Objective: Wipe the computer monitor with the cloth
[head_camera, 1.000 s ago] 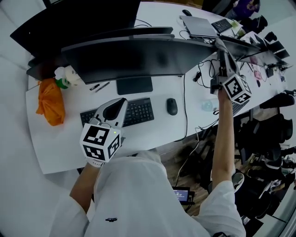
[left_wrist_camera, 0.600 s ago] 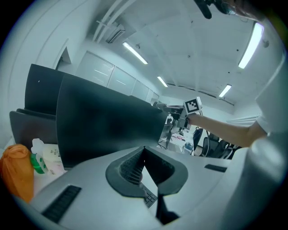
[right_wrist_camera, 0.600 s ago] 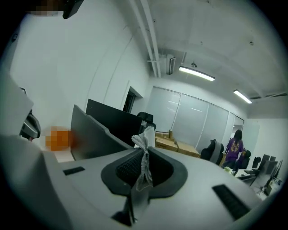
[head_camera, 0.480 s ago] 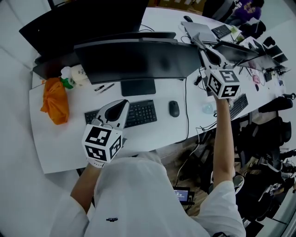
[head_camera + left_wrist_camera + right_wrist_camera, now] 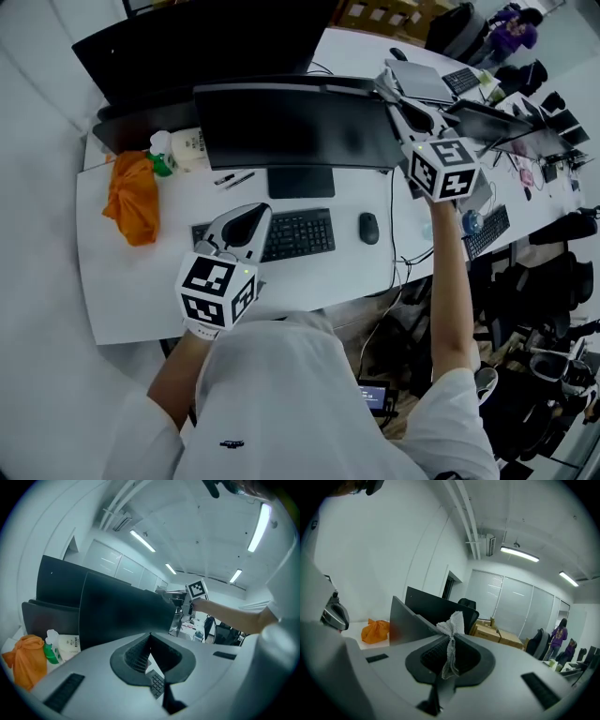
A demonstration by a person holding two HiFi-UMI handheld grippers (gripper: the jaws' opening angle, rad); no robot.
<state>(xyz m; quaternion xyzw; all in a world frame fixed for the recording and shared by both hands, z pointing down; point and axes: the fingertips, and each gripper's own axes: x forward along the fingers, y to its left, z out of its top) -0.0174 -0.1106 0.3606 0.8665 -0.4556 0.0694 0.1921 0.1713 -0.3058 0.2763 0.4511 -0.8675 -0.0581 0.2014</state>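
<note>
Cloth (image 5: 453, 620), white and crumpled, is pinched between right gripper (image 5: 450, 640) fingers; left gripper (image 5: 150, 638) fingers are pressed together.

Desk (image 5: 131, 291) front-left corner bare: open passage. Orange bag (image 5: 134, 199) blocks the left edge. Keyboard (image 5: 286, 234) and mouse (image 5: 368, 228) crowd the strip before the monitor (image 5: 295, 127). Cables (image 5: 391, 234) run near the right edge.

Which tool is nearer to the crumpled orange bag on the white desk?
Left. The left tool hovers over the black keyboard right of the bag; the right tool, gripping a white cloth, is at the black monitor's far corner.
</note>
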